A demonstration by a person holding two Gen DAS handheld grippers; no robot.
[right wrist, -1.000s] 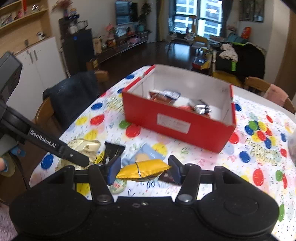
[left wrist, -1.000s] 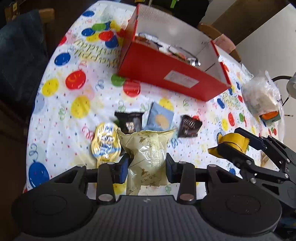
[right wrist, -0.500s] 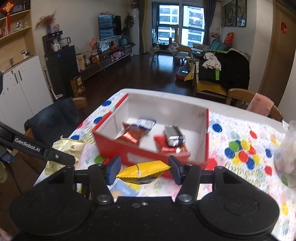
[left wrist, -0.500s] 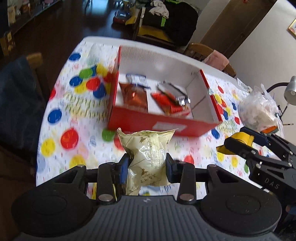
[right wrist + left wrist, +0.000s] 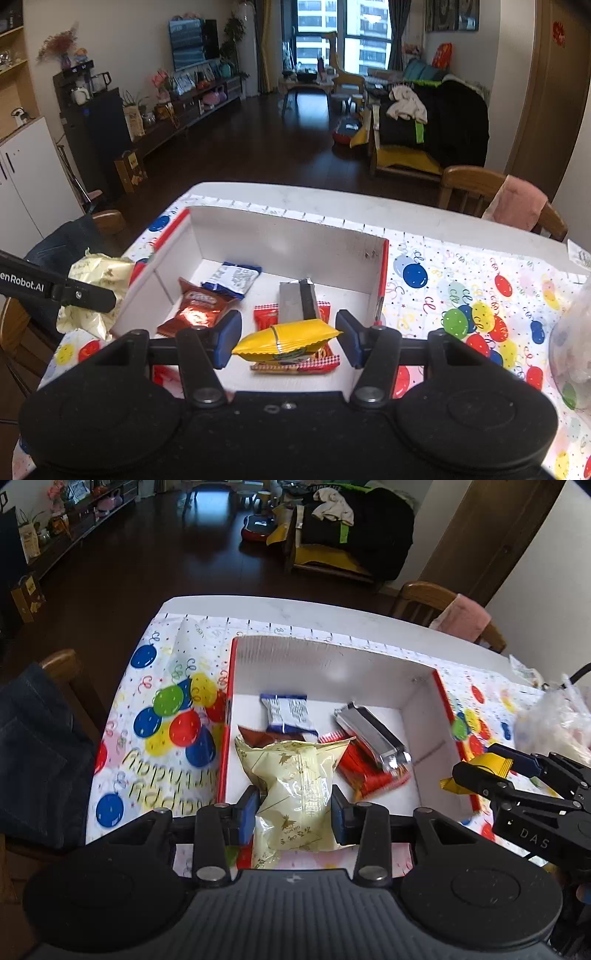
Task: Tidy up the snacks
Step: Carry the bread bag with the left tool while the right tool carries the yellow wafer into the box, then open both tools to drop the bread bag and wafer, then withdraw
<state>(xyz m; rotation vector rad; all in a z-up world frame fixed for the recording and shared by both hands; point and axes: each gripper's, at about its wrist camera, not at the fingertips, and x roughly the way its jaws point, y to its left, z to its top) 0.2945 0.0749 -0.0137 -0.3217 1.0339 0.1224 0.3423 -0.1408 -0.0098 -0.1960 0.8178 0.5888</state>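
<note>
You: mid-delivery, both claws loaded over red box (image 5: 225, 738) at frame centre. Left gripper (image 5: 293, 812) clenched on pale yellow packet (image 5: 295, 782). Right gripper (image 5: 288, 339) clamping yellow wrapper (image 5: 286, 338). Next move, likely: lower each inside box walls, release clear of silver bar (image 5: 373, 734).

I count one red box (image 5: 382, 273) on one balloon-print cloth (image 5: 461, 280). Four snacks lie inside: one blue-white packet (image 5: 232, 278) at 11 o'clock, one brown packet (image 5: 195, 306) at 9, one silver bar (image 5: 297, 299) and one red packet (image 5: 364, 771) at 3. Two more snacks are held in my two grippers: one cream packet (image 5: 295, 794), one yellow packet (image 5: 286, 338). One clear bag (image 5: 550, 723) sits at 3 o'clock.
</note>
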